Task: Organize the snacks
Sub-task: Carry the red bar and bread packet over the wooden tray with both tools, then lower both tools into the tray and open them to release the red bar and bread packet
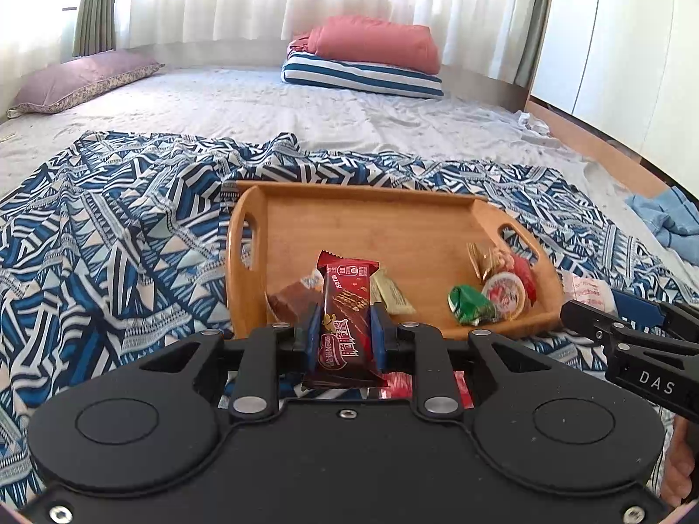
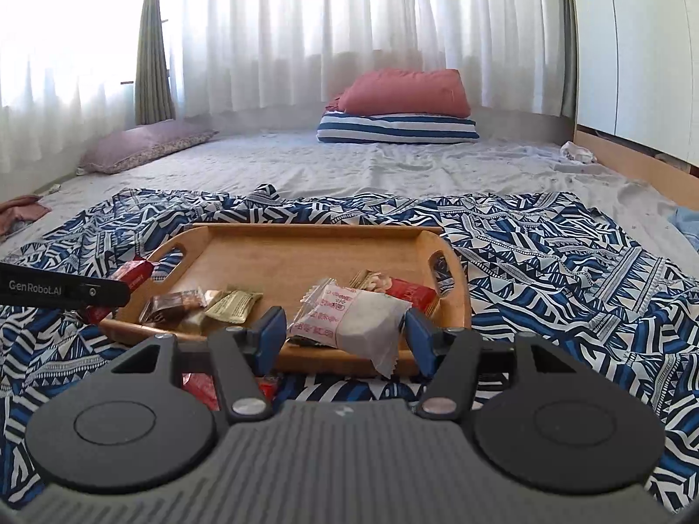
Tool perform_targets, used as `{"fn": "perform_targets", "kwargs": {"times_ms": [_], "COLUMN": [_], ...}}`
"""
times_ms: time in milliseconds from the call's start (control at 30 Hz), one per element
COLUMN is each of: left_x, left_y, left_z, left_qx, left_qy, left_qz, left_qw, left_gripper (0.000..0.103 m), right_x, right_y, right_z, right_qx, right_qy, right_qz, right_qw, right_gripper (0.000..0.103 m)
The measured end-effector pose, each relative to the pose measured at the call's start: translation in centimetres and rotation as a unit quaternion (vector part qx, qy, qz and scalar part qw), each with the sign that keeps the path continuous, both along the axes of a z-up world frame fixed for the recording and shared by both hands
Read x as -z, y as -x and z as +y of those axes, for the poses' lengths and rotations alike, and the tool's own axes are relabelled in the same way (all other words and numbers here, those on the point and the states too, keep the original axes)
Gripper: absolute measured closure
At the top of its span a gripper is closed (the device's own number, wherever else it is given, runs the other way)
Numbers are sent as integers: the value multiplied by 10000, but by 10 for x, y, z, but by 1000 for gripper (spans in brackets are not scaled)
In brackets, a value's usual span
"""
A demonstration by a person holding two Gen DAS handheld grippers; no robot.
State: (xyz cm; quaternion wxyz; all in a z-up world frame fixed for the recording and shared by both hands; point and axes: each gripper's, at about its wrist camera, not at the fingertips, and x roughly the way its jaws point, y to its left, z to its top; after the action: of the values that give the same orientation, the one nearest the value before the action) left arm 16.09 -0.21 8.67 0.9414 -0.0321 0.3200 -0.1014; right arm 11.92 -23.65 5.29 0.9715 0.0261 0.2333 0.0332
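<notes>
Two claws each carry a snack just short of the wooden tray [image 1: 257, 270] on the bed: the left claw [image 1: 345, 332] is clenched on a red wafer bar [image 1: 345, 318], the right claw [image 2: 345, 332] grips a white pastry packet [image 2: 358, 318]. Judging by this, the delivery step is underway; next, each should reach over the near rim and release among the sweets beyond.

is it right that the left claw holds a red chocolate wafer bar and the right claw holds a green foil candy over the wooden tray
Not quite. The right claw holds a white and pink translucent packet, as the right wrist view shows; the green foil candy lies in the wooden tray. The left claw does hold the red chocolate wafer bar.
</notes>
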Motion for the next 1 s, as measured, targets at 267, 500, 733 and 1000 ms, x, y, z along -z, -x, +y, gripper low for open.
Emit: {"fn": "perform_targets", "kwargs": {"times_ms": [267, 500, 733, 1000], "left_x": [-8, -6, 6, 25], "left_y": [-35, -68, -99, -122], "left_z": [5, 10, 13, 6], "left_qx": [26, 46, -40, -31], "left_qy": [157, 198, 176, 158], "left_qz": [58, 142, 296, 472], "left_qw": [9999, 9997, 9994, 9988], "left_gripper": [81, 81, 81, 81], "right_x": [-6, -10, -13, -5], "right_y": [-36, -75, -116, -150], "right_z": [-23, -46, -67, -64], "right_qx": [156, 277, 388, 422], "right_qy": [-336, -576, -811, -580], "right_qz": [203, 431, 630, 791], "right_qw": [9991, 9970, 9940, 9943], "right_gripper": [41, 41, 40, 40]}}
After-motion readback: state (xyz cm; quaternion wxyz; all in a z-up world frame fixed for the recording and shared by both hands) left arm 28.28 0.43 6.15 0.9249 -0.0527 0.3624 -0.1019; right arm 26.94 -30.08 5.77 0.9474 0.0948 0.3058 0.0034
